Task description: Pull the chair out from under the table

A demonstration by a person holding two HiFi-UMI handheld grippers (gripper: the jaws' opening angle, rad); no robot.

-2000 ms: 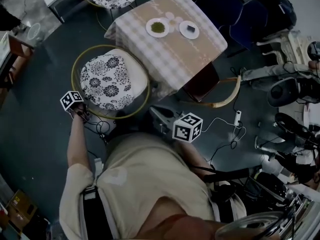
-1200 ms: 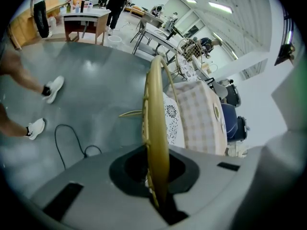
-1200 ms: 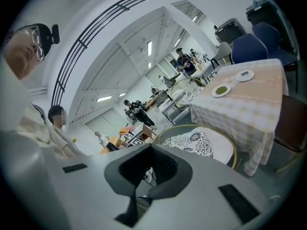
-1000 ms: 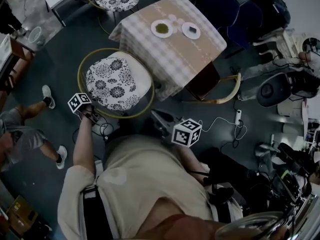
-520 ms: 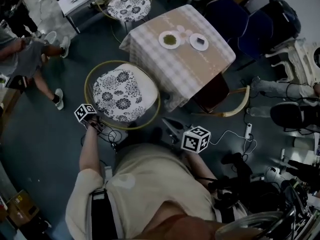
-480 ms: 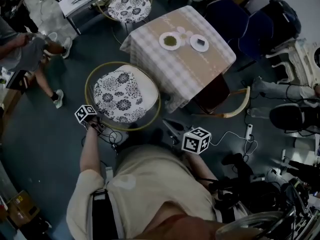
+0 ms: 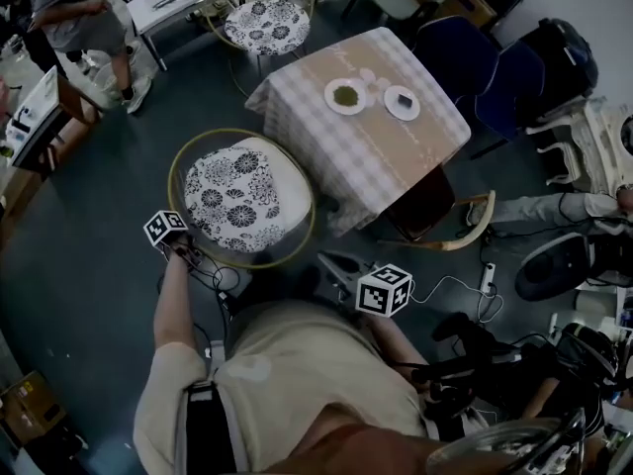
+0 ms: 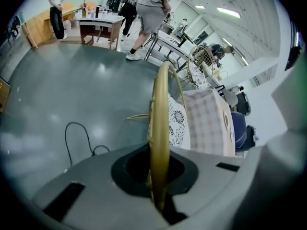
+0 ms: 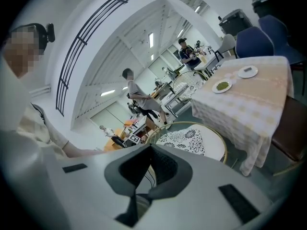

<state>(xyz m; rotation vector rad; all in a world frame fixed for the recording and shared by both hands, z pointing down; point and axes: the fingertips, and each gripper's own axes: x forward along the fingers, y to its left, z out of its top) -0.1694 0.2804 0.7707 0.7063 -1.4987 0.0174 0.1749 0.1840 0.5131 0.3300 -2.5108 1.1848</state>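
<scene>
Glossy grey floor (image 7: 89, 295); checked-cloth bench (image 7: 366, 156); round gold-rimmed floral-cushion chair (image 7: 237, 196). Left gripper (image 8: 158, 200) fingers pinching chair rim (image 8: 159, 128); right gripper (image 9: 136, 195) fingers pressed together.

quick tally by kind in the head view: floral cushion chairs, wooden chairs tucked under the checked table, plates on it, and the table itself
floral-cushion chair: 2
wooden chair: 1
plate: 2
checked table: 1
total: 6
</scene>
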